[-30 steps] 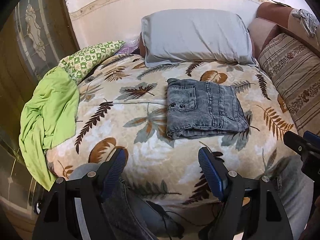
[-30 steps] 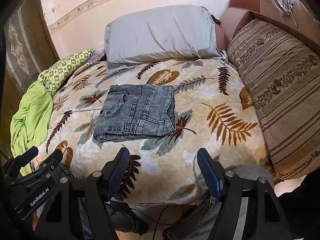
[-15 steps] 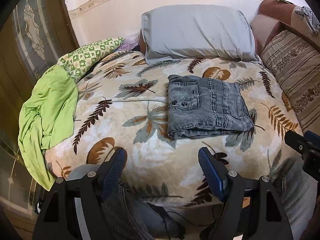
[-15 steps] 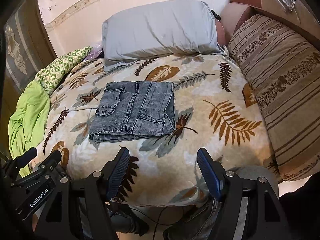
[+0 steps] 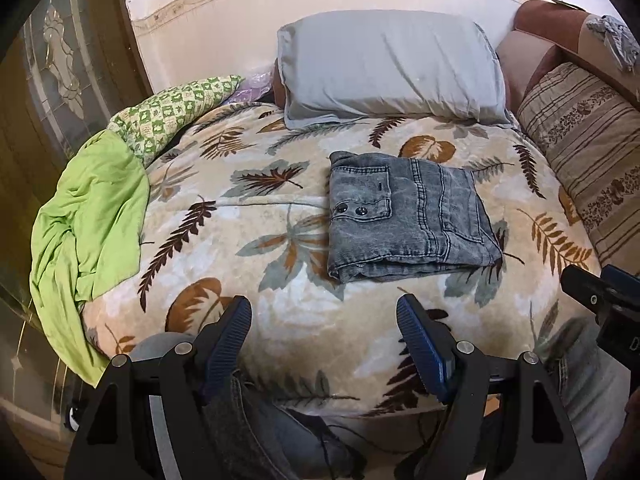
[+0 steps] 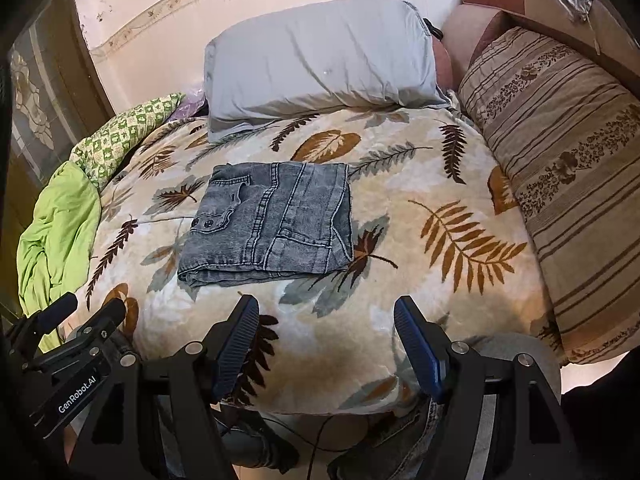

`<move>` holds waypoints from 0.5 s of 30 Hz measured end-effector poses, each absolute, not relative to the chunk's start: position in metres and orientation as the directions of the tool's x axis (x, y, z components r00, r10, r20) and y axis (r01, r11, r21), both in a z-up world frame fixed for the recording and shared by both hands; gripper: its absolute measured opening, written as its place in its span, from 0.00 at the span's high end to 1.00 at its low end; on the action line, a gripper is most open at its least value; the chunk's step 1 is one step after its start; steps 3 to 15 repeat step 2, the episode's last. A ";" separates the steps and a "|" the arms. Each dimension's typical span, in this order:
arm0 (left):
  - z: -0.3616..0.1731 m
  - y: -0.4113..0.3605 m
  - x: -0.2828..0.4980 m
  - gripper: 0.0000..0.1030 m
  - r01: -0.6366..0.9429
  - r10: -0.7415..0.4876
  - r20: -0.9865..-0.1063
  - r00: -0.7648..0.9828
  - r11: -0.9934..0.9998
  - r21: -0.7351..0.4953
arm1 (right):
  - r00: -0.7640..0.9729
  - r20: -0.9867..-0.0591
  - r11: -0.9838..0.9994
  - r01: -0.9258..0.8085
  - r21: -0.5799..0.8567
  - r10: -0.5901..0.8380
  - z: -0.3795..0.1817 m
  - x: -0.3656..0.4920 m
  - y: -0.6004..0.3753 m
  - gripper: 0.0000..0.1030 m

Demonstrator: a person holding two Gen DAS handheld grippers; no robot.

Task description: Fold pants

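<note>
Folded pants [image 5: 408, 216] [image 6: 272, 224] beyond fingers [image 5: 226, 344] (spread, empty)

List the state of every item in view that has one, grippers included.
Gray jeans: folded into a compact rectangle, lying flat on the leaf-print blanket.
Left hand-held gripper: open, empty.
Right hand-held gripper: open, empty.
Gray pillow: propped at the wall.
Green cloth: crumpled at the bed's edge.

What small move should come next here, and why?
Probably none beyond pulling back: the jeans lie as a compact folded stack on the leaf blanket, and the left gripper and right gripper are open, clear of them.
</note>
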State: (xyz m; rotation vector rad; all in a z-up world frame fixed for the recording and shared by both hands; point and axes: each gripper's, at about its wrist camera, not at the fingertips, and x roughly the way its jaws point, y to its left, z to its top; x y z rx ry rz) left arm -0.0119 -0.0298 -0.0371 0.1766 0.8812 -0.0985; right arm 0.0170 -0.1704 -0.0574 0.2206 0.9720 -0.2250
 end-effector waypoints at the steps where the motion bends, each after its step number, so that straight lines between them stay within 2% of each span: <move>1: -0.038 -0.030 -0.012 0.27 0.160 -0.019 -0.780 0.625 0.981 0.105 | 0.543 -0.835 0.954 0.286 0.085 -0.088 -0.057 0.017 -0.170 0.31; 15: -0.039 -0.029 -0.011 0.27 0.160 -0.023 -0.784 0.620 0.982 0.098 | 0.543 -0.835 0.954 0.286 0.087 -0.087 -0.057 0.017 -0.170 0.31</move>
